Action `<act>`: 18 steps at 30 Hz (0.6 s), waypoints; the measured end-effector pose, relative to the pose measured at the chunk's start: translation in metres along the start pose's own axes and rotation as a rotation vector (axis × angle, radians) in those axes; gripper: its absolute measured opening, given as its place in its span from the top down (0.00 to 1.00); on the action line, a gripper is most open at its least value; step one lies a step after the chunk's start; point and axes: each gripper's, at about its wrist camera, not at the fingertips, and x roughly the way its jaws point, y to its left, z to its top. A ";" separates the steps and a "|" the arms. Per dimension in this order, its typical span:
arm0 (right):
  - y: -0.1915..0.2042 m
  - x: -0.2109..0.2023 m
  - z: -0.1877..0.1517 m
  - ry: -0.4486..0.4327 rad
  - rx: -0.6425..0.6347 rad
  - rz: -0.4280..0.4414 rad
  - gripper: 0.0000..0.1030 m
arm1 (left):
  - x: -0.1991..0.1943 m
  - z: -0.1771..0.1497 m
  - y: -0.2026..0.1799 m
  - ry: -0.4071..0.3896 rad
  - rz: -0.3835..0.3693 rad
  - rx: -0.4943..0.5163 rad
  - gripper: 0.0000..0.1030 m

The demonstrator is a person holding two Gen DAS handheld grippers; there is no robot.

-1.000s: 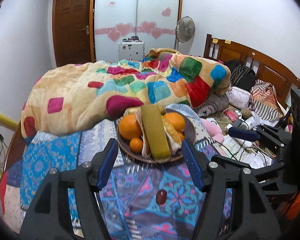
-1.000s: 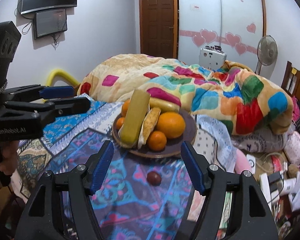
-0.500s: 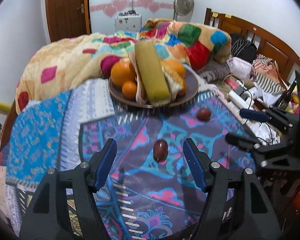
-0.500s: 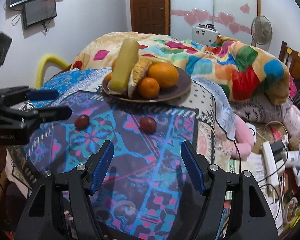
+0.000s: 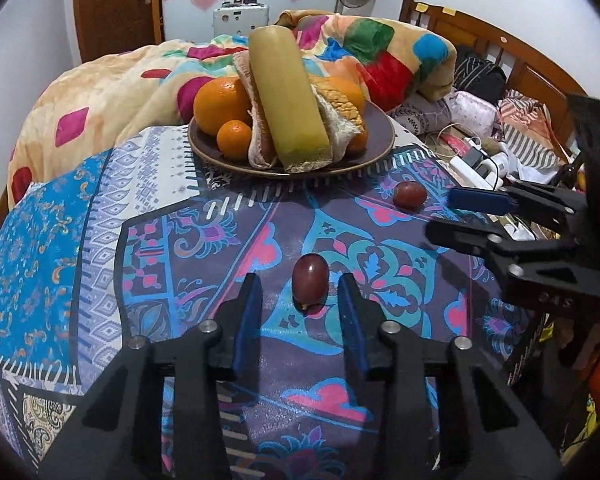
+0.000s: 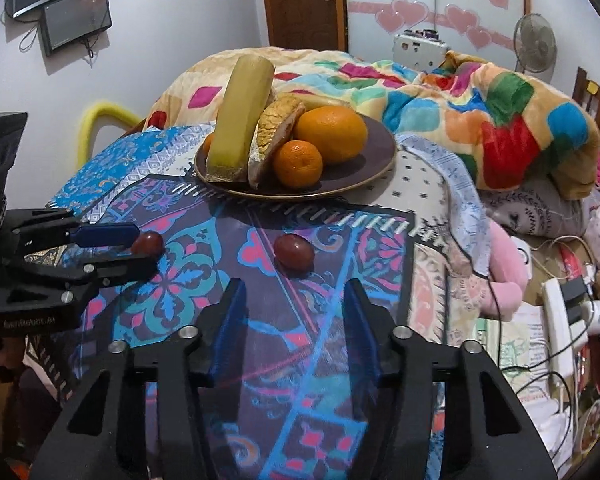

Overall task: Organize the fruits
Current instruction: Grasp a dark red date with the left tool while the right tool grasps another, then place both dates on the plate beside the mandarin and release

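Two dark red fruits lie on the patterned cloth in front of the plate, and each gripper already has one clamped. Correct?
Not quite. In the wrist views, the left gripper brackets its dark red fruit with gaps either side, while the right gripper sits short of its fruit. Neither is clamped.

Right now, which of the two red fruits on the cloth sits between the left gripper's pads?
The red fruit farther from the plate; the other one lies nearer it, by the right gripper.
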 end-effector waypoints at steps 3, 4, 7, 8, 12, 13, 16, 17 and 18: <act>0.001 0.007 0.005 0.009 -0.008 -0.011 0.59 | 0.000 0.001 -0.001 -0.006 -0.009 0.013 0.66; 0.001 0.009 0.007 0.015 -0.006 -0.010 0.59 | 0.001 0.001 -0.002 -0.008 -0.008 0.017 0.67; 0.000 0.013 0.012 0.021 0.005 0.002 0.66 | 0.002 0.003 -0.001 -0.006 -0.011 0.012 0.74; 0.001 0.014 0.013 0.022 0.005 0.001 0.72 | 0.002 0.003 0.000 -0.005 -0.014 0.004 0.78; 0.001 0.013 0.013 0.016 0.006 0.008 0.79 | 0.002 0.006 0.004 -0.005 -0.028 -0.015 0.84; 0.001 0.011 0.011 0.011 0.009 0.008 0.79 | 0.001 0.006 0.004 -0.007 -0.023 -0.017 0.84; 0.000 0.006 0.009 -0.005 0.006 -0.003 0.79 | -0.002 0.006 0.007 -0.015 -0.014 -0.021 0.84; 0.000 0.003 0.009 -0.011 0.006 -0.005 0.79 | -0.004 0.006 0.010 -0.018 -0.014 -0.029 0.84; 0.000 0.000 0.008 -0.019 0.006 -0.008 0.79 | -0.006 0.006 0.012 -0.020 -0.014 -0.033 0.84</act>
